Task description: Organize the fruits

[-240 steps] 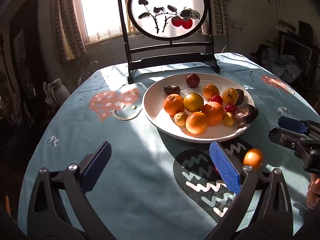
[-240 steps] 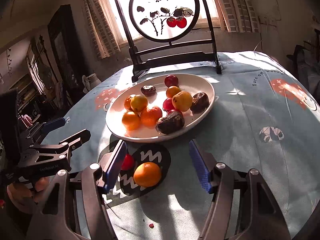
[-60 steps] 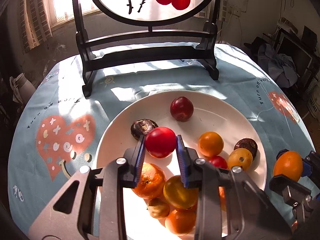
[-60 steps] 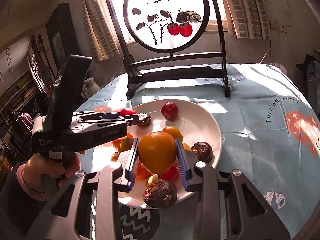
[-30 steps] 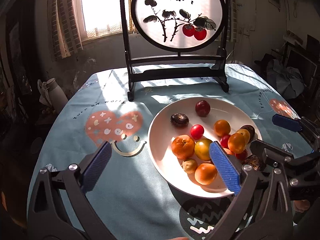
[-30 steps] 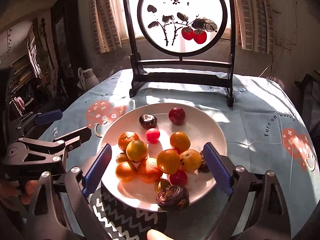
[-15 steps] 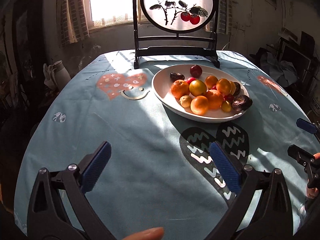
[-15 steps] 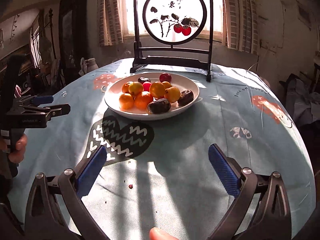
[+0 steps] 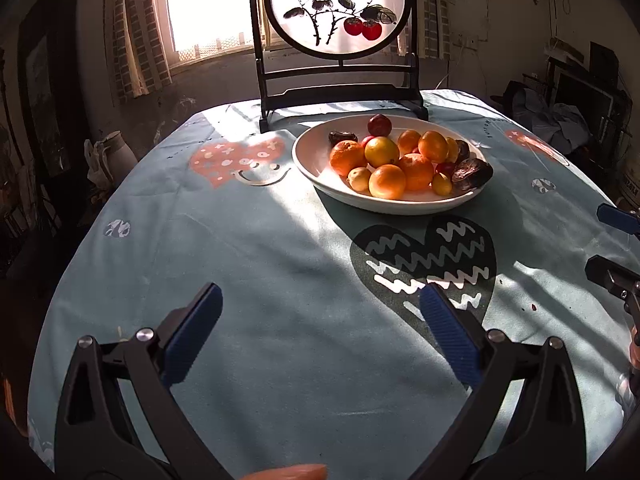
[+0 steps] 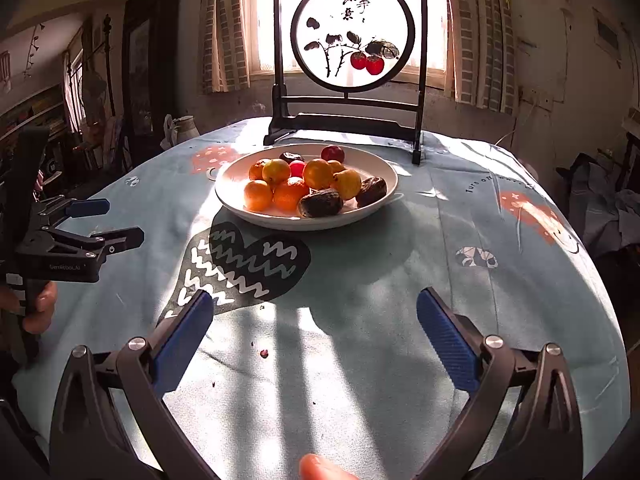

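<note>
A round table under a pale blue tablecloth (image 9: 248, 264) fills my view, lit in stripes from the curtained window (image 10: 272, 16) behind it. At the far side stands a dark wooden screen (image 10: 350, 36) with a round panel painted with two red fruits and leaves. Just in front of it sits the white plate (image 10: 240, 208), and all the fruit (image 9: 404, 160) I can see is piled in it: several oranges and yellow ones, a few small red ones, a dark red one at the back, and wrinkled brown ones on the right edge. On the cloth near the plate is a black heart print (image 9: 424, 260) with white zigzags, and a pink heart print (image 9: 236, 160) lies to the left.

My left gripper (image 9: 320, 332) hangs over the near part of the table, its blue pads (image 9: 192, 332) spread wide with only cloth between them. My right gripper (image 10: 316, 332) is the same, fingers wide apart and holding nothing, well back from the plate. From the right camera I see a hand (image 10: 36, 304) gripping the left tool's handle at the table's left edge. A few dark crumbs (image 10: 264, 354) dot the cloth between the right fingers.
</note>
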{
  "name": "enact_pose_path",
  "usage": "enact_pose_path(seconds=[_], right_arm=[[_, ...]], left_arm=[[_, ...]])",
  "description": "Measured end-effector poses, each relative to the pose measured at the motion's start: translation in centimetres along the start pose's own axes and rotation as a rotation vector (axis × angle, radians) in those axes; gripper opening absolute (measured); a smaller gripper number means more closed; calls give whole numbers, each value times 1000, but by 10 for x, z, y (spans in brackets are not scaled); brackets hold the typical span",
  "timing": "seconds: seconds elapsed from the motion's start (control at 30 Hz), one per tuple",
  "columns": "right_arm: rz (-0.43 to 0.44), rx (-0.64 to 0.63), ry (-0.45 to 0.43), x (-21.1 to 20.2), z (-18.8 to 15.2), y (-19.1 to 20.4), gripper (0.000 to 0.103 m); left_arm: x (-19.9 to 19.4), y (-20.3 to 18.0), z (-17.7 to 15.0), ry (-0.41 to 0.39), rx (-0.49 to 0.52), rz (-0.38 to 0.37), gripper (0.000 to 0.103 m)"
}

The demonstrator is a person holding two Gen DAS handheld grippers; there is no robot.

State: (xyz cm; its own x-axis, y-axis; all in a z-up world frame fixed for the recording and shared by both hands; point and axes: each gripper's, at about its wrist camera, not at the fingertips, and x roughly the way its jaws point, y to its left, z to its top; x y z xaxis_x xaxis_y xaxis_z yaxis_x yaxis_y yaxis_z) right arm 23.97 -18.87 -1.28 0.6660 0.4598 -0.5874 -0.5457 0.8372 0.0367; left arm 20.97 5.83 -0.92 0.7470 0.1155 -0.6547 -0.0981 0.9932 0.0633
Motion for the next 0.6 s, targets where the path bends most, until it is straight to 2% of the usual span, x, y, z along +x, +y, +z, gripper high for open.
enact_pose_path(seconds=[0.6], right_arm=[[11,-28,12,2,-2,7,102]], left_arm=[[-4,-1,-1,-19,2,-1,101]])
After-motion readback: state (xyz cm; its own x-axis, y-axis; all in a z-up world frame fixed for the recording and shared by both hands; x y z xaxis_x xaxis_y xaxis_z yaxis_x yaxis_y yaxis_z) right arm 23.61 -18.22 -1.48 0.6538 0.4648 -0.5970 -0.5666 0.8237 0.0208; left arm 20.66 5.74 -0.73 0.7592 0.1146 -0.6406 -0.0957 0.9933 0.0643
